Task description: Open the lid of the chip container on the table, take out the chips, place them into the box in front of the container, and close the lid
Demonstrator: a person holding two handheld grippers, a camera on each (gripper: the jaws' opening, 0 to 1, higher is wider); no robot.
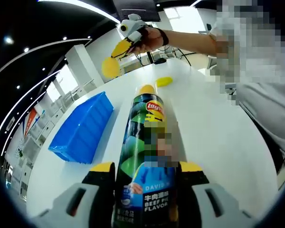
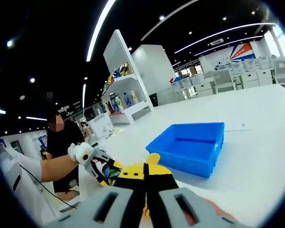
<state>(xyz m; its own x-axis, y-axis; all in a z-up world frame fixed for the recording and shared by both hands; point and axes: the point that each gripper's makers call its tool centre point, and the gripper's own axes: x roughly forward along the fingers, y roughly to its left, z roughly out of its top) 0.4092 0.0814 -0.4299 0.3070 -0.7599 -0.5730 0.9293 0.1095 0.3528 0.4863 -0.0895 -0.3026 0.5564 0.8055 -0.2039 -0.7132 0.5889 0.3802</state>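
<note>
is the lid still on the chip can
No, the chip can is open at its top, and the lid lies apart on the table.

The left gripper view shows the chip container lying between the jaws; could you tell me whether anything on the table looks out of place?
Yes: a single yellow chip lies on the white table beyond the tall dark chip can, outside the blue plastic box. The right tool holds another yellow piece in the air.

Ahead of your left tool [image 1: 145, 171] the chip can [image 1: 147, 156] blocks the way; the blue box [image 1: 83, 128] stands to its left, and bare desk [image 1: 213, 128] lies open to its right.
</note>
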